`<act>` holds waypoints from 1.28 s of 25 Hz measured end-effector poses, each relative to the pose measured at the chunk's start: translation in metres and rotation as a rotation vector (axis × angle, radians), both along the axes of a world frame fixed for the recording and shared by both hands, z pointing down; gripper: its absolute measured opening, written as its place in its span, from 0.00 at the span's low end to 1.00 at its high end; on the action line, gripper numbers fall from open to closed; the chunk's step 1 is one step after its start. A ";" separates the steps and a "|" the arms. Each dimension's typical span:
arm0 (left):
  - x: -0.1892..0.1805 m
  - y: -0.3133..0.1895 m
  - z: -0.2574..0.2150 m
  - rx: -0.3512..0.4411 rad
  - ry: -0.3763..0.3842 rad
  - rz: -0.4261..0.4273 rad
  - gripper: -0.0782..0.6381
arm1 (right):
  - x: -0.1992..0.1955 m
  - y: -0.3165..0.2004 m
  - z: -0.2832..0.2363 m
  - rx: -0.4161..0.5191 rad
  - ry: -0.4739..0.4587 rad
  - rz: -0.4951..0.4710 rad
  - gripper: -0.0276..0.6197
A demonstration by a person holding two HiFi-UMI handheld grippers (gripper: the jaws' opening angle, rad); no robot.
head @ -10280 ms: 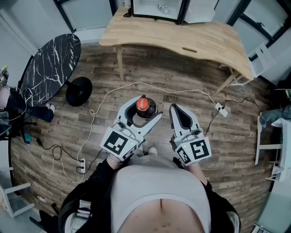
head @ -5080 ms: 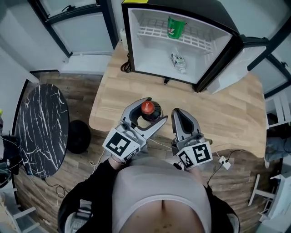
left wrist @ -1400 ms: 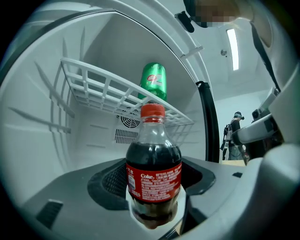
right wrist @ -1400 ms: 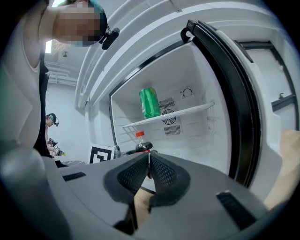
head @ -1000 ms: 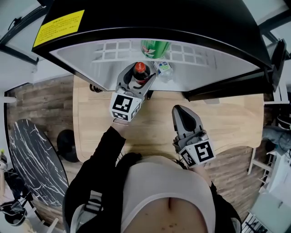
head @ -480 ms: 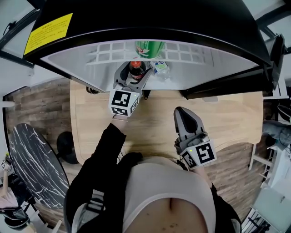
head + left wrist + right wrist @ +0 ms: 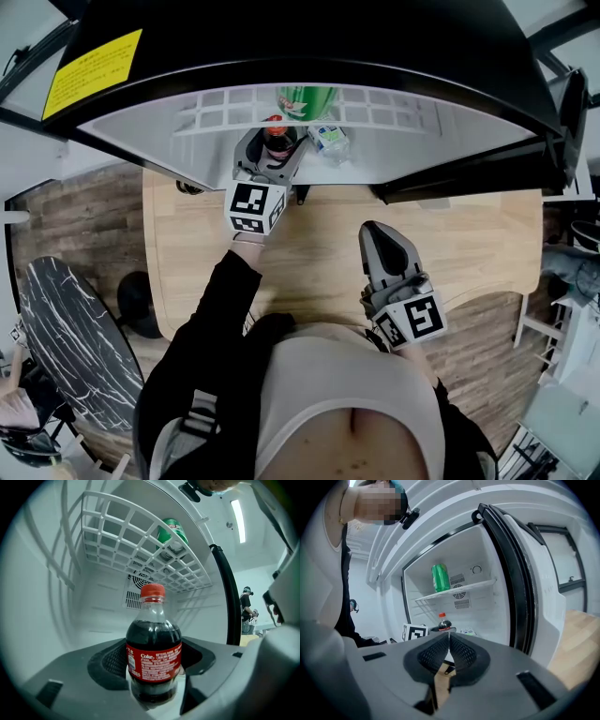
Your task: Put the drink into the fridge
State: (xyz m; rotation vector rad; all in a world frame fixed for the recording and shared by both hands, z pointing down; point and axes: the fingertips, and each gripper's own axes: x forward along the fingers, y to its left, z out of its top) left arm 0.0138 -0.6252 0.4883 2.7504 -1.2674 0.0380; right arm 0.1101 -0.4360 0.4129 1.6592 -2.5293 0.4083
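Observation:
A cola bottle (image 7: 153, 653) with a red cap and red label stands upright between the jaws of my left gripper (image 7: 274, 150), which is shut on it. That gripper reaches inside the open black fridge (image 7: 309, 42), under the white wire shelf (image 7: 136, 541); the same bottle (image 7: 277, 139) shows from above and far off (image 7: 442, 620) in the right gripper view. A green can (image 7: 172, 532) sits on the shelf. My right gripper (image 7: 382, 246) is shut and empty, hanging over the wooden table (image 7: 319, 258) outside the fridge.
A small white-labelled bottle (image 7: 328, 139) lies on the fridge floor just right of the cola. The fridge door (image 7: 534, 573) stands open at the right. A black marble round table (image 7: 66, 328) is at lower left.
My left gripper has pushed the cola bottle a little further into the fridge. The right gripper has stayed where it was.

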 end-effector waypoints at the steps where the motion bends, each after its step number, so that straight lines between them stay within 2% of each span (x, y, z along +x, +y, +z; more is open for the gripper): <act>1: 0.000 -0.001 0.000 0.005 0.001 0.000 0.54 | 0.000 0.000 0.001 -0.001 0.001 0.002 0.09; 15: 0.010 -0.004 0.003 0.070 -0.076 0.029 0.54 | 0.004 0.003 0.003 -0.008 0.000 0.017 0.09; 32: 0.006 -0.009 0.006 0.048 -0.098 -0.018 0.55 | -0.002 0.016 0.001 -0.005 -0.005 0.010 0.09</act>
